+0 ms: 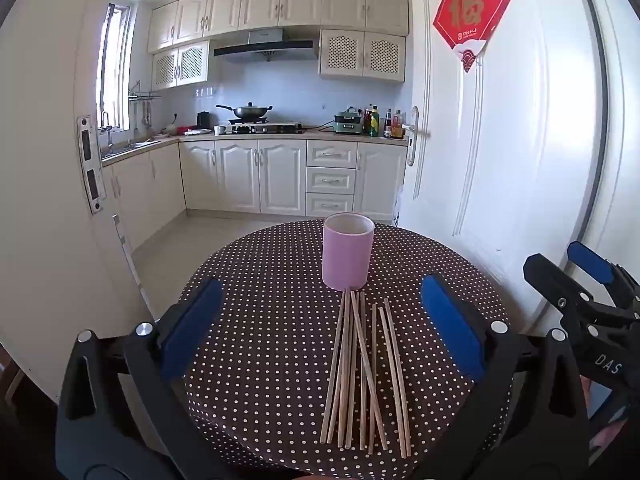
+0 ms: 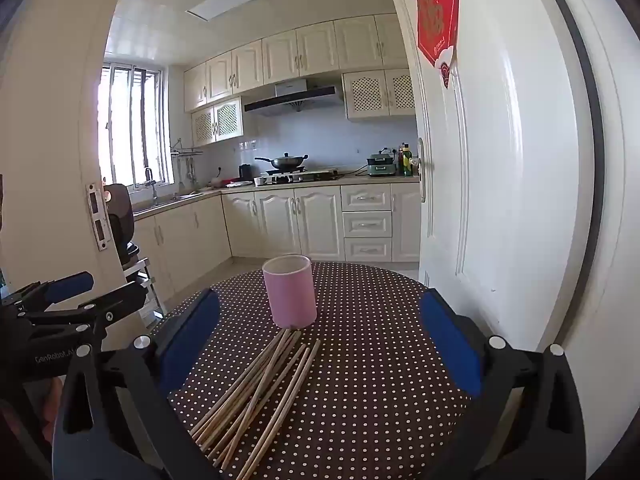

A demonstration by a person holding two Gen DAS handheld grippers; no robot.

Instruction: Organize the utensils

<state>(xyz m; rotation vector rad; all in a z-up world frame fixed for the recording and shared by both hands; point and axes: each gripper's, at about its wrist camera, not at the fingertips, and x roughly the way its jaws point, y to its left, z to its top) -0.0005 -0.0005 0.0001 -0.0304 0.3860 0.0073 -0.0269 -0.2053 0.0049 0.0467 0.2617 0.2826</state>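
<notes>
wooden chopsticks (image 1: 362,376) lie in a loose, partly crossed bundle on the desk (image 1: 256,320), their far tips just short of the pink cup (image 1: 347,254) that stands upright and looks empty behind them. you hold both tools above the near edge, pointing forward and a little down: the left gripper (image 1: 320,332) has its fingers (image 1: 192,328) spread wide with nothing between them, and the right gripper (image 2: 320,344) is just as wide and just as empty. expect the sticks to be light, stiff and thin, likely to roll or slide on the cloth and to fan apart if you pinch only one end. your best hold is probably across the middle of the bundle, or a few sticks at a time where they lie parallel, then tip them upright so they drop into the cup. the cup seems rigid and smooth-walled but may be light enough to tip if a stick knocks its rim, so steadying it with the other tool could help. the desk is round, covered in a dark brown cloth with white dots, which may bunch under a dragging finger. beyond it a white door (image 1: 500,160) with a red paper sign (image 1: 472,12) stands open to a kitchen with cream cabinets (image 1: 260,176) and a wok (image 1: 248,111) on the stove.
</notes>
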